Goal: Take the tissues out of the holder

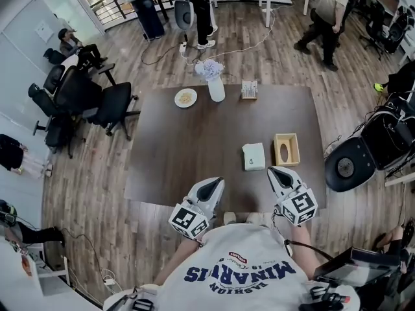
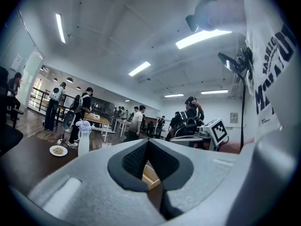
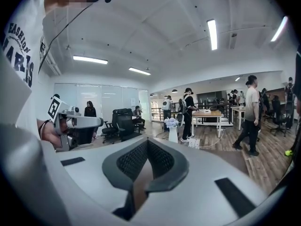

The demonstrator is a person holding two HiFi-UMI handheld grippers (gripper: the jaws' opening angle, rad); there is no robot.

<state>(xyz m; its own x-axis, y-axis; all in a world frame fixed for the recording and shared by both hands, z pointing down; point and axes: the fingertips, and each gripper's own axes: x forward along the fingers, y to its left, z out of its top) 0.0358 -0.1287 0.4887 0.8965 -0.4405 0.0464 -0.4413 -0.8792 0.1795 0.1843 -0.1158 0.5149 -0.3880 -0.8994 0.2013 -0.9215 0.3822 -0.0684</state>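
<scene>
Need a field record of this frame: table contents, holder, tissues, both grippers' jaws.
table: dark brown table
holder: wooden holder, on the table's right part, nearest the right gripper
tissues: white pack, probably tissues, flat on the table left of the holder, not touching it
far edge: plate with food, vase with flowers, small rack
left gripper: jaws together, nothing held, at the near table edge
right gripper: jaws together, nothing held, at the near table edge
task state: no contact with holder or pack
</scene>
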